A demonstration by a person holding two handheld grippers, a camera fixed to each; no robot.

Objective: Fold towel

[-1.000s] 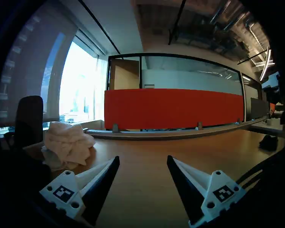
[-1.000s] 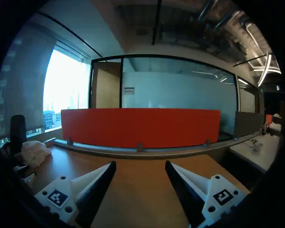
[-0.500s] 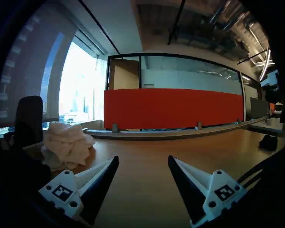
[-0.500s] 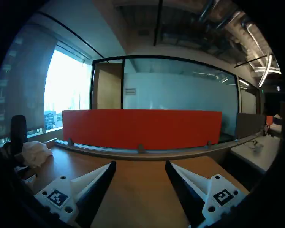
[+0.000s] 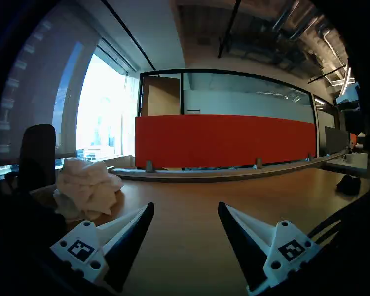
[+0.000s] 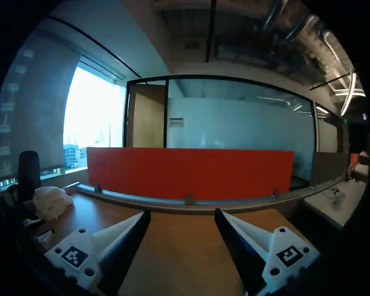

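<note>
Towel (image 5: pixel 89 187) first: where does it lie?

Crumpled in a pale heap on the wooden desk (image 5: pixel 264 190), unfolded. In the left gripper view it sits off to the left, just in front of a dark chair (image 5: pixel 37 155) and below the bright window (image 5: pixel 101 118).

Is either tool touching it?

No. The left gripper (image 5: pixel 185 204) hangs over bare desk with its two fingers spread wide and nothing between them. The heap is beside its left finger but apart from it. The right gripper (image 6: pixel 182 212) is likewise spread and empty, over bare wood.

And from the right gripper view?

The towel (image 6: pixel 51 201) looks smaller and farther off, near the left edge of the desk. It is well apart from those fingers.

What lies beyond?

A red screen (image 5: pixel 224 140) stands along the far edge of the desk, with a glass wall (image 5: pixel 244 98) and a wooden door (image 5: pixel 160 96) behind it. A small dark thing (image 5: pixel 349 184) rests on the desk far to the right in the left gripper view. It is too dim to name.
</note>
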